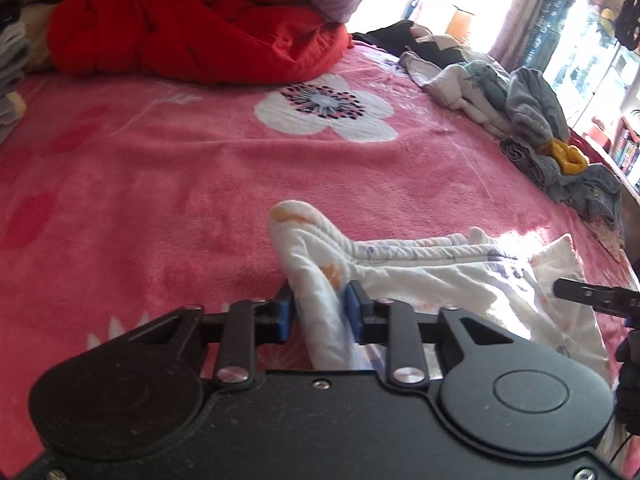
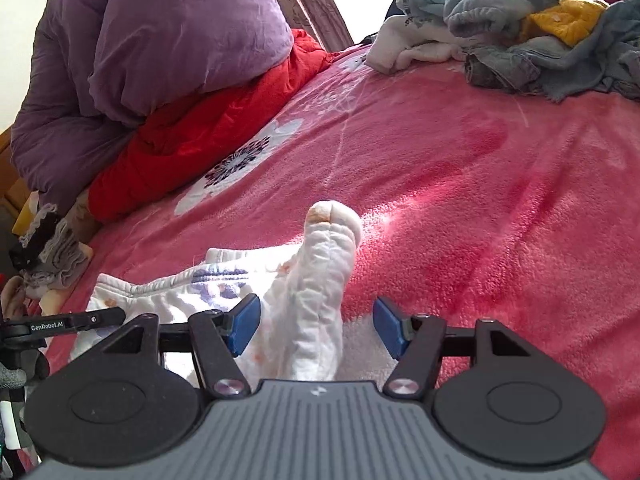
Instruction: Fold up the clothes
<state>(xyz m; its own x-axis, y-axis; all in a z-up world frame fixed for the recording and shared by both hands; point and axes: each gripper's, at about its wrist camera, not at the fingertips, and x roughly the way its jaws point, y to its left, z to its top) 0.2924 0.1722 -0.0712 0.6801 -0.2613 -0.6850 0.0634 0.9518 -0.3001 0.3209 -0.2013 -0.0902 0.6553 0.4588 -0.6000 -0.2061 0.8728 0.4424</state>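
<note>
The white printed garment (image 1: 420,276) lies on the pink flowered blanket (image 1: 180,200), on the near side of the big white flower (image 1: 326,108) and well apart from it. It looks like a small, padded cotton piece with pale orange and purple prints, and it is bunched into thick folds.

The left gripper (image 1: 320,312) is closed on one fold of this garment: the blue pads press the cloth from both sides, and the fold stands up beyond them, toward the flower. The right gripper (image 2: 316,324) has its jaws standing wide apart. Another bunched end of the garment passes between them; the left pad seems to brush the cloth, the right pad is clear of it, so I judge that nothing is gripped there.

The garment seems light and very soft, with no stiffness at all, so any part that is not held will sag. The fleecy blanket probably gives much friction, so dragging the cloth may wrinkle it; lifting is safer. The quilted layers are thick, so a pinch may take only the top layer. Better places to hold are the ribbed edge (image 1: 424,246) or a corner, not the middle of a bunch. The pile of unfolded clothes (image 2: 540,28) lies to the right of the flower, far from the garment.
</note>
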